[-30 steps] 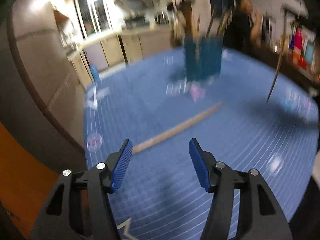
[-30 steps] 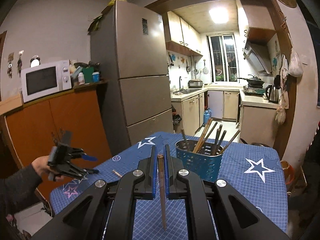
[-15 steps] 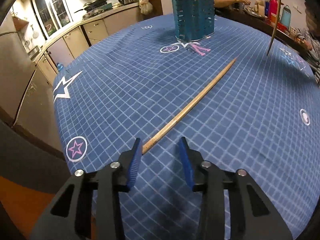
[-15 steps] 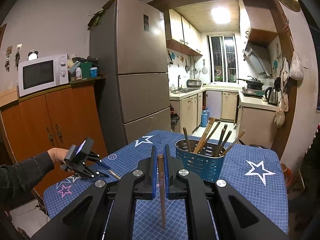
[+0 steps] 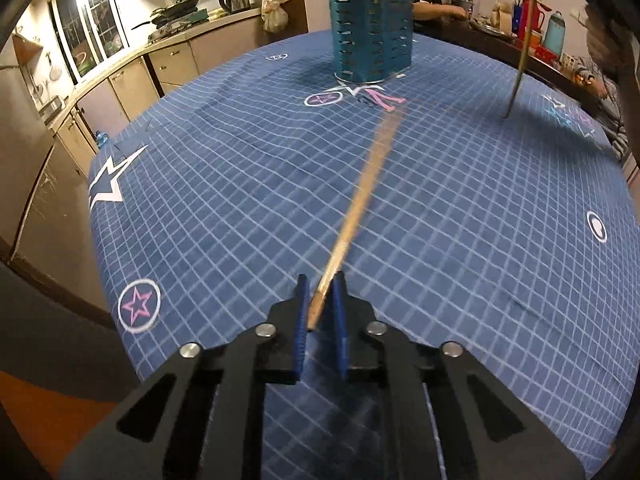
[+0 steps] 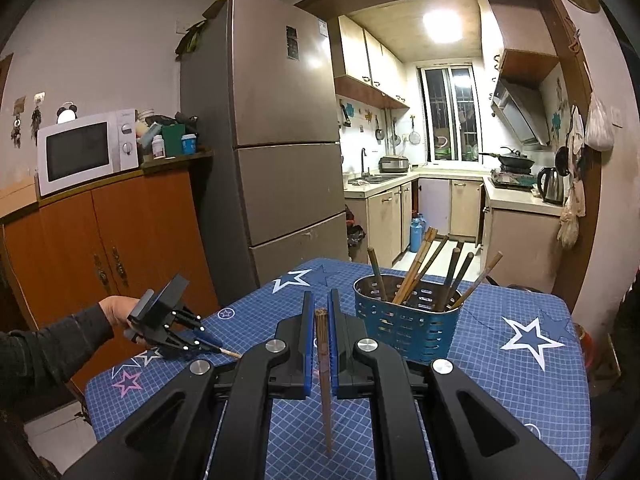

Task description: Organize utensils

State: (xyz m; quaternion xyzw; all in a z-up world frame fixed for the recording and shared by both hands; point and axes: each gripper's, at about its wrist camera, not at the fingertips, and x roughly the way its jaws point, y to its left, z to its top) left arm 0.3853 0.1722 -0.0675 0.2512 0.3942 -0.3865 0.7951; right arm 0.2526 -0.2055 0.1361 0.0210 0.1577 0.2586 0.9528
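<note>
**Both grippers loaded, holder next**

Left gripper (image 5: 320, 300) is clamping the near end of a chopstick (image 5: 360, 204) lying on the blue tablecloth (image 5: 480, 240); lift level, tip first. Right gripper (image 6: 319, 320) is gripping a second chopstick (image 6: 325, 380) hanging upright. The blue holder (image 6: 404, 332) is standing beyond, already crowded; leaning sticks are narrowing the entry.
</note>
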